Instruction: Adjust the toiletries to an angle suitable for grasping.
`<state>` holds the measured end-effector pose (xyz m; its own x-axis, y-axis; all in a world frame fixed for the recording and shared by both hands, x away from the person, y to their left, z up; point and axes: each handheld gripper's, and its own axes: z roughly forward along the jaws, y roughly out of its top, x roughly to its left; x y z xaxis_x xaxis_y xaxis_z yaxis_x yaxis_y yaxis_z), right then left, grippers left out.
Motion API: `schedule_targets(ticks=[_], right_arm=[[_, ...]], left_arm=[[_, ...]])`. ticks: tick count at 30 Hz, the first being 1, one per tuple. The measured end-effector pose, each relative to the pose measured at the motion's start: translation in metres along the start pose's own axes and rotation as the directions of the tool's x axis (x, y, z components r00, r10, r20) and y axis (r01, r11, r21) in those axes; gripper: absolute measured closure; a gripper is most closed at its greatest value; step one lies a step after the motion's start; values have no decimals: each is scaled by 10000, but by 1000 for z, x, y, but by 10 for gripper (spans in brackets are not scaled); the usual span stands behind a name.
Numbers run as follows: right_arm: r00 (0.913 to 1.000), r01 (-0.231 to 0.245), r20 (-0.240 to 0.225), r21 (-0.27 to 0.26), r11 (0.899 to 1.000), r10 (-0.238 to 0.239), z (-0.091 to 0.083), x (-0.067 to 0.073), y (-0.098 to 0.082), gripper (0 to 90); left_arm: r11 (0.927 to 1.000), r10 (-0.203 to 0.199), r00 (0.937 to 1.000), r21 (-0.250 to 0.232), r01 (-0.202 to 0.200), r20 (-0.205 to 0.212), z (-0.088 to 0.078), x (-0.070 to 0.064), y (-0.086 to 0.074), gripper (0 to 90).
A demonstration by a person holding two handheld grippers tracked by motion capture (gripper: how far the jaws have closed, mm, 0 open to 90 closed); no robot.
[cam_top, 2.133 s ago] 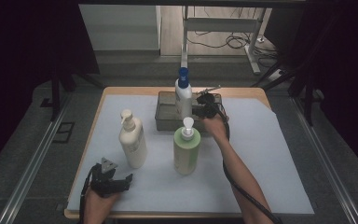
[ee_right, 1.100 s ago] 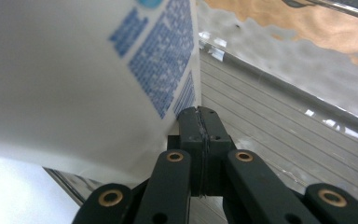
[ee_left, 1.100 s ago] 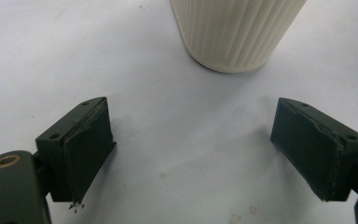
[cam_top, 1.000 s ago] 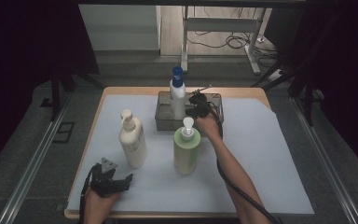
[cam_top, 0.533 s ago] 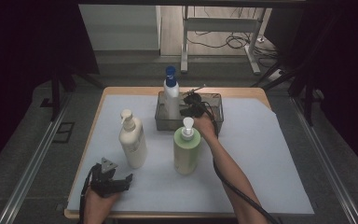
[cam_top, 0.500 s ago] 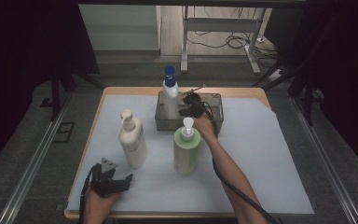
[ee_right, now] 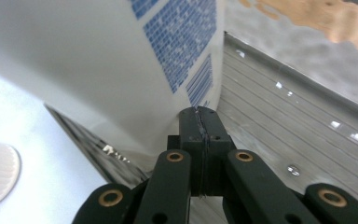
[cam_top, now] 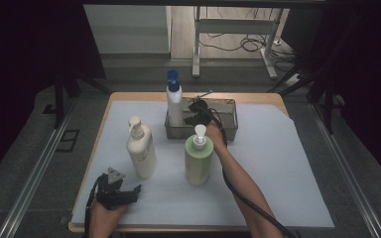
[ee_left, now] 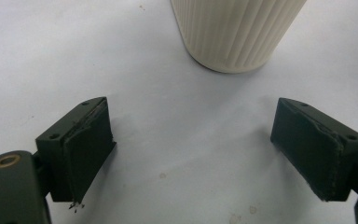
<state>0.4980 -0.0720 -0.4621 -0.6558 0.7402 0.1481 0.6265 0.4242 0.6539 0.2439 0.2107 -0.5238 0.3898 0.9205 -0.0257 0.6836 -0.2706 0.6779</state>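
White paper covers the table (cam_top: 287,163), and a grey metal tray (cam_top: 226,130) sits near its far edge. At the tray's left end stands a white bottle with a blue cap (cam_top: 174,101), upright, its base inside the tray. The right gripper (cam_top: 192,116) is just beside this bottle, low over the tray; in the right gripper view its two black jaws are pressed flat together with nothing between them, and their tips touch, or all but touch, the bottle's white side (ee_right: 98,60) next to a block of blue print. Ribbed metal of the tray's wall (ee_right: 298,135) runs behind the jaws there. A green pump bottle (cam_top: 198,159) stands on the paper just in front of the tray, close to the right forearm. Left of it stands a cream pump bottle (cam_top: 141,151). The left gripper (cam_top: 129,193) rests low near the table's front edge, jaws spread wide over bare paper, with the cream bottle's ribbed base (ee_left: 235,32) ahead of them and apart from them.
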Motion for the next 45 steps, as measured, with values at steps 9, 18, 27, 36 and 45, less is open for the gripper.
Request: schedule_targets(ticks=[9,18,27,36,45], right_arm=[[9997,110,-216,5,9999,-110,2,7,0,896],[9996,197,-192,-1,9998,-197,1,7,0,884],[9976,667,174,-34,9978,-666,-7,7,-2,781],[9982,576,178,-422,9974,-569,-23,2,-8,608],[9972,666,-300,-758,9949,-690,-36,3,-12,390]], left_arm=[[10000,4,10000,5,-4,-4,0,0,0,122],[10000,4,10000,8,-4,12,0,0,0,122],[10000,11,10000,1,-11,-1,0,0,0,123],[10000,6,10000,-11,-6,-2,0,0,0,123],[10000,10,10000,-11,-10,-8,0,0,0,122]])
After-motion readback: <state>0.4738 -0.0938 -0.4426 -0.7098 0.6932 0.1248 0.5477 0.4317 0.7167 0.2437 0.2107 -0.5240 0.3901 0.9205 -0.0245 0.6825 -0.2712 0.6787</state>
